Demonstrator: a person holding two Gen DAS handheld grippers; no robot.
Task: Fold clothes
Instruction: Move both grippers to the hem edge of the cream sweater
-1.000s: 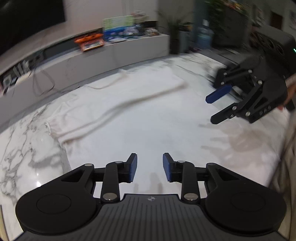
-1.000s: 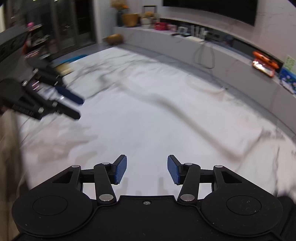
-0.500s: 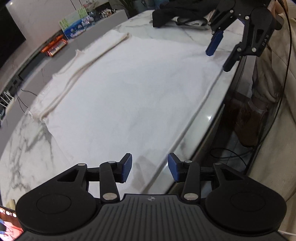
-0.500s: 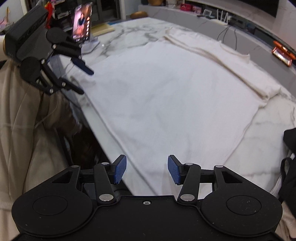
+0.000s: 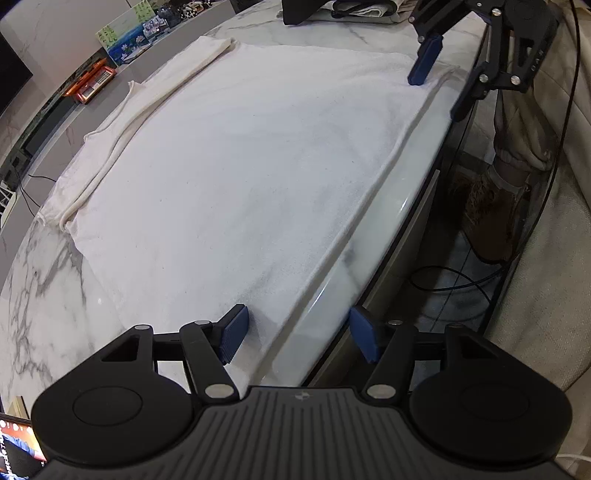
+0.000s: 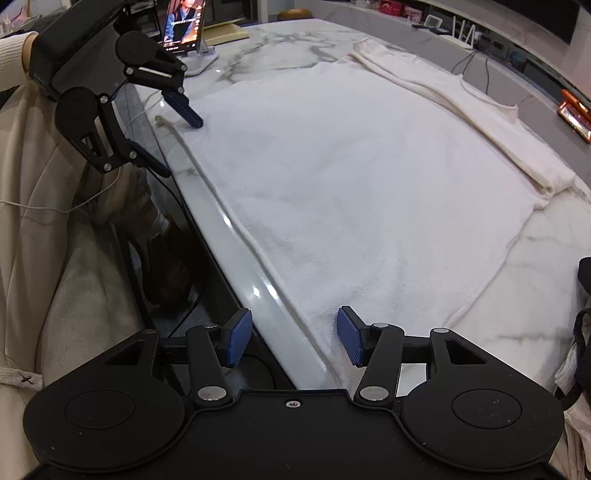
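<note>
A white garment point(image 5: 236, 158) lies spread flat on the marble table, its far side folded into a long strip point(image 5: 122, 122); it also shows in the right wrist view point(image 6: 369, 177). My left gripper point(image 5: 297, 338) is open, straddling the garment's near hem at one corner by the table edge. My right gripper point(image 6: 293, 341) is open, straddling the same hem at the other corner. Each gripper appears in the other's view: the right one point(image 5: 439, 90) and the left one point(image 6: 179, 146), both open at the hem.
The marble table's rounded edge point(image 5: 373, 243) runs beside the hem, with floor and cables below. A phone on a stand point(image 6: 184, 26) sits at the left end. Dark clothes point(image 5: 332, 7) lie at the right end. A low cabinet with clutter point(image 5: 110, 70) stands behind.
Both grippers have come down from over the middle of the garment to its near hem at the table edge, and their jaws have opened wider.
</note>
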